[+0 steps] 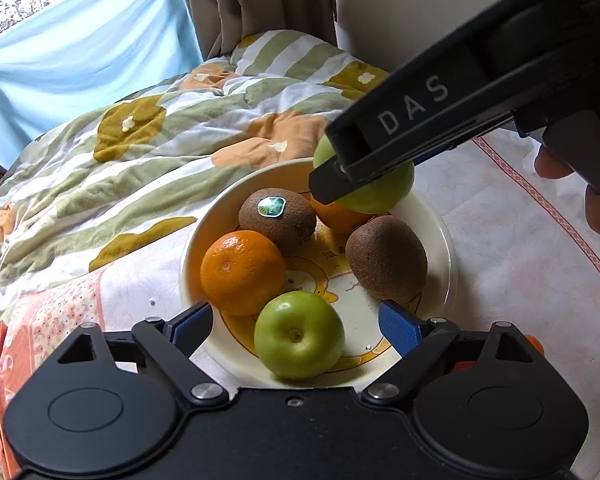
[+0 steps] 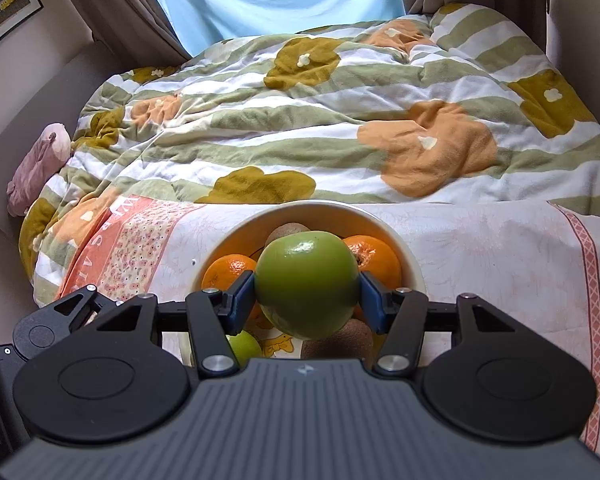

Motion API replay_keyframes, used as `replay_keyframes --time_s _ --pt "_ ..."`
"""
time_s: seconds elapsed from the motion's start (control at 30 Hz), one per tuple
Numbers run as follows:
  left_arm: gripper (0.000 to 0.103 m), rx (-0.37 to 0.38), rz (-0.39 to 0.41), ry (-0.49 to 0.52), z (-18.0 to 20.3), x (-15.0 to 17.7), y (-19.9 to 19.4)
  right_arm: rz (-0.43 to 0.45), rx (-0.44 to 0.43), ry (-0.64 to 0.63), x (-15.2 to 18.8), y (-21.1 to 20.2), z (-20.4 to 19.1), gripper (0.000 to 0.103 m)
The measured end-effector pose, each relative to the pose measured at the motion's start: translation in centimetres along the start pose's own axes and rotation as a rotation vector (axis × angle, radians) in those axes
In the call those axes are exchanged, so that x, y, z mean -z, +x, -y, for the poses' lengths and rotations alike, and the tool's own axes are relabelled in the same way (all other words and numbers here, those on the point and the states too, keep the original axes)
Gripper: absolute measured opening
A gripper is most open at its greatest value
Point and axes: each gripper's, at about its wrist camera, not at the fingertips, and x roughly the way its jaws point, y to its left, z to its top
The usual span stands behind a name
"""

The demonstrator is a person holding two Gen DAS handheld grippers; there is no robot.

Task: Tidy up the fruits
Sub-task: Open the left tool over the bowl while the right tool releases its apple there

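Left tongs [image 1: 296,320] wide — right tongs [image 2: 307,296], marked "DAS", clamp green apple [image 2: 307,286] over bowl [image 2: 412,268].

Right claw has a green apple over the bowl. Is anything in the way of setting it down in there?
Yes. The right claw holds the green apple above the bowl, directly over an orange. Two kiwis flank the patch of bare floor.

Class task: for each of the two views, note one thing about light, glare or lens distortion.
Left wrist view: window at top left blown out, soft daylight on the bowl. Right wrist view: pale glare patch on top of the held green apple; fisheye bends the bed's edges, and the right gripper body is in shade.
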Motion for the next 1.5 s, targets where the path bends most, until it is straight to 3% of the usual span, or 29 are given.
replay_keyframes --time_s 0.23,0.73,0.8,0.87,1.27,1.5 --pt "0.096 -0.040 0.020 -0.086 -1.7 0.9 -2.8 -0.007 -0.013 -0.099 0.1 0.5 -1.4 0.070" --pt "0.096 -0.072 0.007 -0.184 -4.0 1.4 -3.0 -0.047 -0.017 -0.196 1.8 4.2 -3.0 0.071" --pt "0.096 -0.075 0.002 -0.188 -4.0 1.6 -2.9 -0.024 -0.026 -0.206 1.9 4.1 -3.2 0.076" --pt "0.096 -0.077 0.001 -0.193 -4.0 1.8 -2.9 -0.008 -0.048 -0.214 1.9 3.8 -3.3 0.103" --pt "0.096 -0.085 0.021 -0.216 -4.0 2.4 -4.7 0.056 -0.023 -0.212 2.2 1.4 -3.0 0.103" --pt "0.096 -0.096 0.070 -0.212 -4.0 2.5 -7.1 0.096 -0.013 -0.196 2.5 -2.1 -3.6 0.103"
